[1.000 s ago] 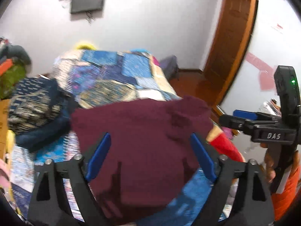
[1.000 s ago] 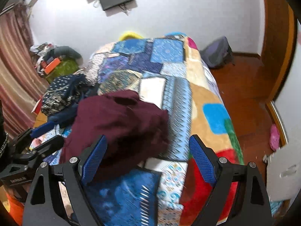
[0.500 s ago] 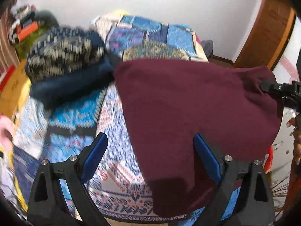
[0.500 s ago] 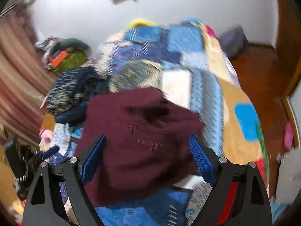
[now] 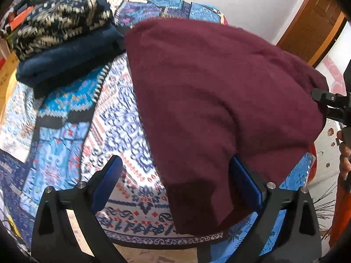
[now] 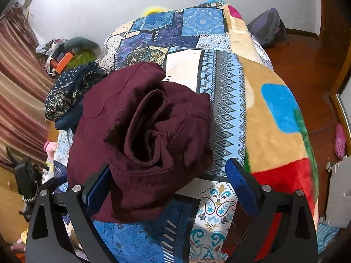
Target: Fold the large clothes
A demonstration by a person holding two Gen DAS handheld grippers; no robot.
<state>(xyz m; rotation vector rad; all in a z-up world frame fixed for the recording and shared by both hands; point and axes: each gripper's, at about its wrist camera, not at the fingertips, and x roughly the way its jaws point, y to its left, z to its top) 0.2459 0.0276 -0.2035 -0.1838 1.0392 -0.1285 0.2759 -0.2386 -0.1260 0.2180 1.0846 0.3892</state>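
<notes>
A large maroon garment point(image 5: 219, 92) lies spread on the patchwork bedspread point(image 5: 122, 127). My left gripper point(image 5: 175, 182) hovers over its near edge, jaws opening. The cloth's lower corner lies between the blue pads, and neither pad presses it. In the right wrist view the same maroon garment point(image 6: 140, 135) is bunched into rolled folds. My right gripper point(image 6: 169, 186) is at its near side, jaws opening. A fold drapes over the left fingertip point(image 6: 98, 188), and the right pad stands clear of the cloth. The right gripper point(image 5: 329, 105) also shows at the garment's right edge.
A stack of folded clothes point(image 5: 65, 50), dark blue under navy-and-cream pattern, sits at the bed's far left. A curtain point(image 6: 17, 87) and a clutter pile point(image 6: 65, 52) stand left of the bed. On the wooden floor lie a backpack point(image 6: 267, 28) and a pink slipper point(image 6: 340, 140).
Both grippers have sunk toward the bed and tipped downward. The maroon garment now fills more of each view, and both pairs of jaws stand a little wider.
</notes>
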